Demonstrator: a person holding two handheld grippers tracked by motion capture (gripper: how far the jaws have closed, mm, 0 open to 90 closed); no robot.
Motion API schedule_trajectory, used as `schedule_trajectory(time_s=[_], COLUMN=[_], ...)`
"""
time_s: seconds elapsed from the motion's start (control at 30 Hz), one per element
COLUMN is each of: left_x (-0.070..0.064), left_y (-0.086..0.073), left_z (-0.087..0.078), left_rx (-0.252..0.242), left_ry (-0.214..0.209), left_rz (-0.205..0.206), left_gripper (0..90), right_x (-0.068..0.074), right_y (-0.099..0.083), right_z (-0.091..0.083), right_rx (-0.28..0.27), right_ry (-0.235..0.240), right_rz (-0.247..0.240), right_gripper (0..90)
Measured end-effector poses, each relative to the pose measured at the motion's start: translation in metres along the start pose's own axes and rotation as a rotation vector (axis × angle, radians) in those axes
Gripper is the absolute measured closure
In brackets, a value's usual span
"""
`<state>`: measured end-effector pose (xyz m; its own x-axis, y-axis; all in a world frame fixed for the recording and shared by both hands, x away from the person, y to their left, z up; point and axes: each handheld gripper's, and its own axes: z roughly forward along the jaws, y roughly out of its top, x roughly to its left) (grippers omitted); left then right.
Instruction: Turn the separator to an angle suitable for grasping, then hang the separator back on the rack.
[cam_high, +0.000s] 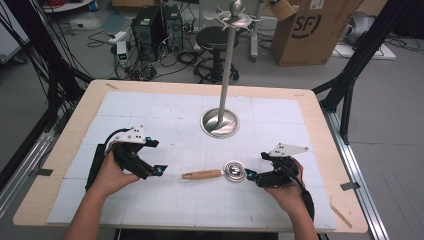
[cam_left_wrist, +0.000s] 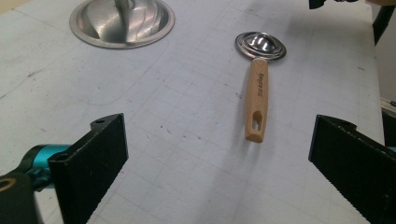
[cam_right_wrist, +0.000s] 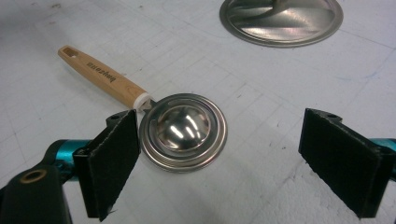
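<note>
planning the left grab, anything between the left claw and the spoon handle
Nothing: in the left gripper view only bare white table lies between the open left claw and the wooden handle of the spoon.

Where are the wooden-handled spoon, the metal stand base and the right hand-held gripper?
wooden-handled spoon (cam_left_wrist: 257, 100), left gripper view, middle of its wooden handle.
metal stand base (cam_high: 220, 122), high view, round dish around the pole foot.
right hand-held gripper (cam_right_wrist: 219, 163), right gripper view, midway between its open jaws' tips.
</note>
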<state>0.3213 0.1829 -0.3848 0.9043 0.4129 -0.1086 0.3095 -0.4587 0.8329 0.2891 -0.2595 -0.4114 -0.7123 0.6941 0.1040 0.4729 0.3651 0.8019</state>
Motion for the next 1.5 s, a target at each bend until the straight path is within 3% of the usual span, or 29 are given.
schedule_trajectory(time_s=[0.27, 0.47, 0.57, 0.97, 1.13, 1.2, 1.3, 1.33, 1.5], left_x=[0.004, 0.010, 0.010, 0.010, 0.011, 0.011, 0.011, 0.010, 0.011], left_y=[-0.003, -0.008, -0.009, -0.009, -0.008, -0.008, -0.008, -0.008, -0.008], left_z=[-0.002, -0.003, -0.005, -0.004, -0.006, -0.006, -0.006, -0.005, -0.004], left_rx=[-0.004, 0.002, -0.008, -0.006, -0.008, -0.017, -0.019, -0.017, -0.018], left_ry=[0.005, 0.034, 0.041, 0.044, 0.045, 0.043, 0.042, 0.039, 0.033], left_rz=[-0.011, -0.028, -0.029, -0.028, -0.027, -0.038, -0.038, -0.038, -0.031], left_gripper=[5.2, 5.3, 5.3, 5.2, 5.3, 5.3, 5.3, 5.3, 5.3], right_x=[0.000, 0.008, 0.015, 0.028, 0.040, 0.042, 0.044, 0.044, 0.045], right_y=[0.003, 0.016, 0.027, 0.049, 0.064, 0.065, 0.065, 0.063, 0.061], right_z=[0.004, 0.010, 0.024, 0.053, 0.066, 0.069, 0.078, 0.082, 0.088], right_rx=[0.026, 0.057, 0.104, 0.231, 0.299, 0.301, 0.336, 0.371, 0.406], right_ry=[0.013, 0.038, 0.068, 0.134, 0.172, 0.182, 0.204, 0.206, 0.230], right_rz=[0.002, -0.067, -0.124, -0.206, -0.275, -0.288, -0.307, -0.318, -0.346], right_gripper=[11.8, 11.8, 11.8, 16.2, 26.9, 28.7, 32.6, 35.3, 41.8])
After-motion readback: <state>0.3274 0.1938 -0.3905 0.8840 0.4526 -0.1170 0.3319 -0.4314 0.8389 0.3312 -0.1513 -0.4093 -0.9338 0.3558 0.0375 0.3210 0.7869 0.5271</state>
